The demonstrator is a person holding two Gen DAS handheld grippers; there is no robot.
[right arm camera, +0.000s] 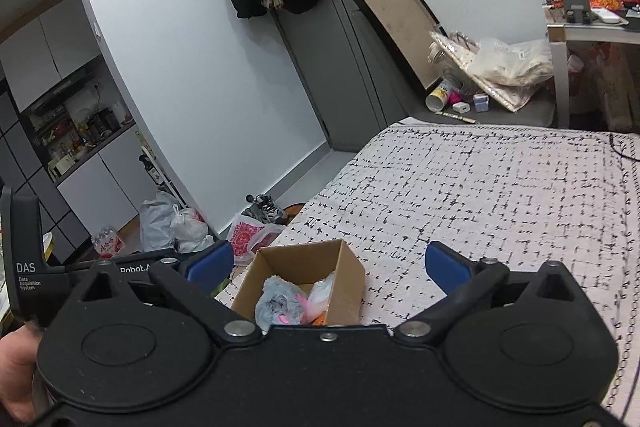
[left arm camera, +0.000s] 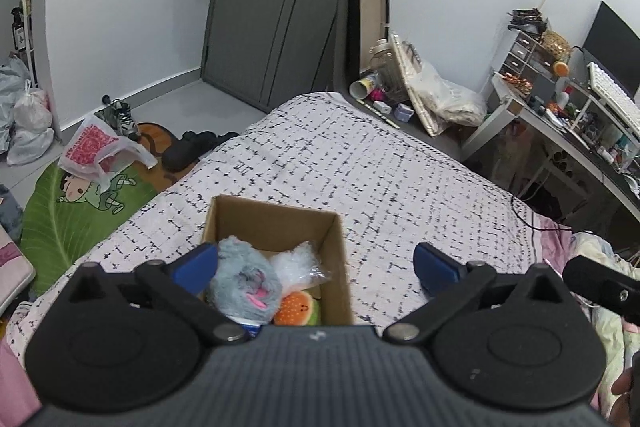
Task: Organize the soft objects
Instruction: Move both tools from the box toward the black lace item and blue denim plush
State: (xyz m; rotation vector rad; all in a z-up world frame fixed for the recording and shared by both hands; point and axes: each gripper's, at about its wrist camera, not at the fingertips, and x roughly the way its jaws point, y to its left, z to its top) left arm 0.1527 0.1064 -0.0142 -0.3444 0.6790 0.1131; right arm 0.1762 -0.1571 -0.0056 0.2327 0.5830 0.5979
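Low in the frame, an open brown cardboard box [left arm camera: 276, 223] on the checked white bedspread [left arm camera: 380, 167] holds a grey fluffy plush [left arm camera: 244, 279]. Left gripper [left arm camera: 316, 263] and right gripper [right arm camera: 328, 267] gape wide, empty. Bare bedspread stretches right.

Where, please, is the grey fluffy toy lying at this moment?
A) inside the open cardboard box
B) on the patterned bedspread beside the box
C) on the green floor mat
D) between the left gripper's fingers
A: the grey fluffy toy lies inside the cardboard box, beside a clear plastic bag and an orange plush.
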